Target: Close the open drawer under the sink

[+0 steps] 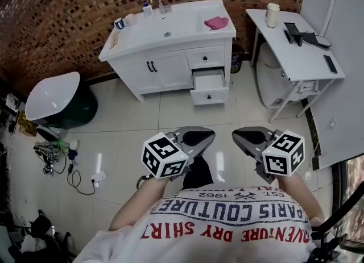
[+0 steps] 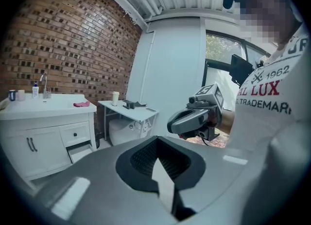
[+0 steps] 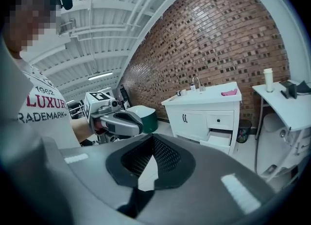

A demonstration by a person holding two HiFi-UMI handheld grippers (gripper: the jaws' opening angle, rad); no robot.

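The white sink cabinet [image 1: 170,66] stands against the brick wall, far ahead of me. Its lower right drawer [image 1: 209,81] is pulled out, and the drawer above it is closed. The open drawer also shows in the left gripper view [image 2: 80,149] and the right gripper view [image 3: 219,137]. My left gripper [image 1: 210,136] and right gripper [image 1: 236,134] hover close to my body over the tiled floor, tips facing each other. Both are shut and hold nothing. Each shows in the other's view: the right gripper [image 2: 194,119] and the left gripper [image 3: 116,122].
A pink cloth [image 1: 216,23] and small bottles lie on the sink top. A white folding table [image 1: 296,51] with a cup [image 1: 273,14] stands at the right. A dark green bin with a white lid [image 1: 60,100] sits left, with cables [image 1: 57,159] on the floor.
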